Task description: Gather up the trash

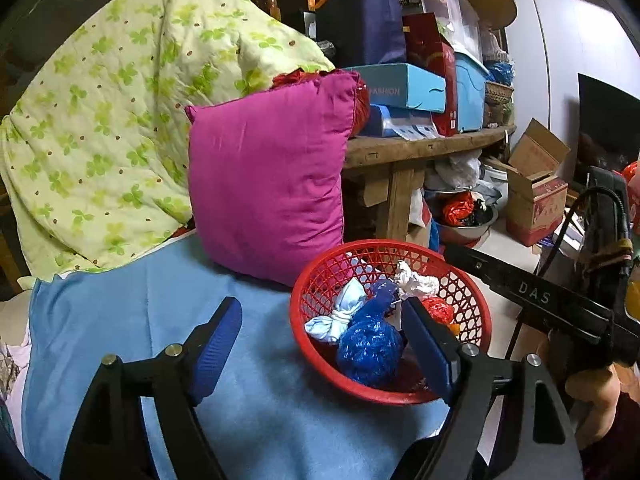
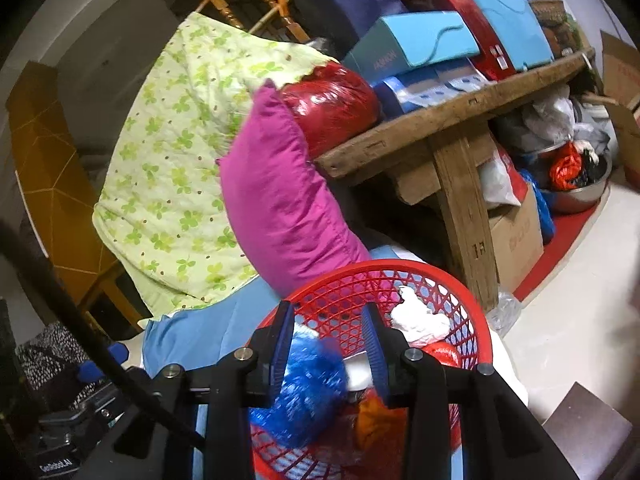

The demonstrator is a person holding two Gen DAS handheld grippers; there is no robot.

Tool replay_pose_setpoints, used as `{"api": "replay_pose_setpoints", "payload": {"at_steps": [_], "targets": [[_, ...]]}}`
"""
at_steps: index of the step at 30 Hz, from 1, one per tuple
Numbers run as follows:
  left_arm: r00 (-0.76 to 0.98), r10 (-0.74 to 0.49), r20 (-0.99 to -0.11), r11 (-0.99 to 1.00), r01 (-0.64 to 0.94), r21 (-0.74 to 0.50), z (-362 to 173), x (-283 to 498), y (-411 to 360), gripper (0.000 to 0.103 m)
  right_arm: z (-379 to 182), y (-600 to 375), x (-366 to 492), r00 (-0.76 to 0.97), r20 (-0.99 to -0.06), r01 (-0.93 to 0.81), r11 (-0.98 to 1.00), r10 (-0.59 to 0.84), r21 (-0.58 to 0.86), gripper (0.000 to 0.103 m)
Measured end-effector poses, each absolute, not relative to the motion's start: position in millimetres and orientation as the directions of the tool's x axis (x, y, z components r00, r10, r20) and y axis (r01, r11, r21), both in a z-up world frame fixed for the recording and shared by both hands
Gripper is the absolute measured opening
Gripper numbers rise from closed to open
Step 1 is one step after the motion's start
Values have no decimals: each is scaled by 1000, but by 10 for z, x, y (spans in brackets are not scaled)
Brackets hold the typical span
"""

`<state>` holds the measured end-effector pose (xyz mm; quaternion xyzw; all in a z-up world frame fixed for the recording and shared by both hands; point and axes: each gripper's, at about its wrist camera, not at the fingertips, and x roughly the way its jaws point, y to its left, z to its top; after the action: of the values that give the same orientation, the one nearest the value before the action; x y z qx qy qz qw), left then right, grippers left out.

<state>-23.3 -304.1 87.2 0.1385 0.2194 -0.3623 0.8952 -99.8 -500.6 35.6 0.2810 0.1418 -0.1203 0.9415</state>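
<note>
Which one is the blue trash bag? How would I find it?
Find the big pink pillow standing on the blue blanket. Right in front of it sits a round red basket of trash. The blue bag is the shiny, crinkly knotted ball inside, much darker than the pale blue bundle beside it.

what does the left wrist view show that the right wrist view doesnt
Only the left wrist view shows the right tool from outside, reaching in over the basket, the pale blue knotted bundle inside, and the open cardboard box on the floor.

Only the right wrist view shows the red shiny bag behind the pillow in full, and an orange piece low in the basket.

Both show the red basket, the blue plastic bag, the white crumpled paper and the magenta pillow.
</note>
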Motion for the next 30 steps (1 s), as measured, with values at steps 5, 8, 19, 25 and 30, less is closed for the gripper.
{"api": "replay_pose_setpoints", "payload": {"at_steps": [5,8,19,25,30], "targets": [[653,-589,-476,704,704,94,910,-352,-2916,87,457,-4825,-1184,932,-319,315,823,-174,472,55],[666,-584,-465,714,693,96,931,-409,-2831,88,533,-4713,-1332,930,-295,335,834,-218,439,70],[759,-506,-410,792,597,129,1029,-591,-2436,95,777,-4397,-1797,899,-299,409,860,-321,306,70],[795,-461,-394,823,549,144,1103,-701,-2186,96,851,-4158,-1966,884,-333,418,874,-328,249,70],[819,-431,-379,842,516,156,1163,-818,-1996,96,920,-3873,-2098,880,-340,406,896,-330,180,70]]}}
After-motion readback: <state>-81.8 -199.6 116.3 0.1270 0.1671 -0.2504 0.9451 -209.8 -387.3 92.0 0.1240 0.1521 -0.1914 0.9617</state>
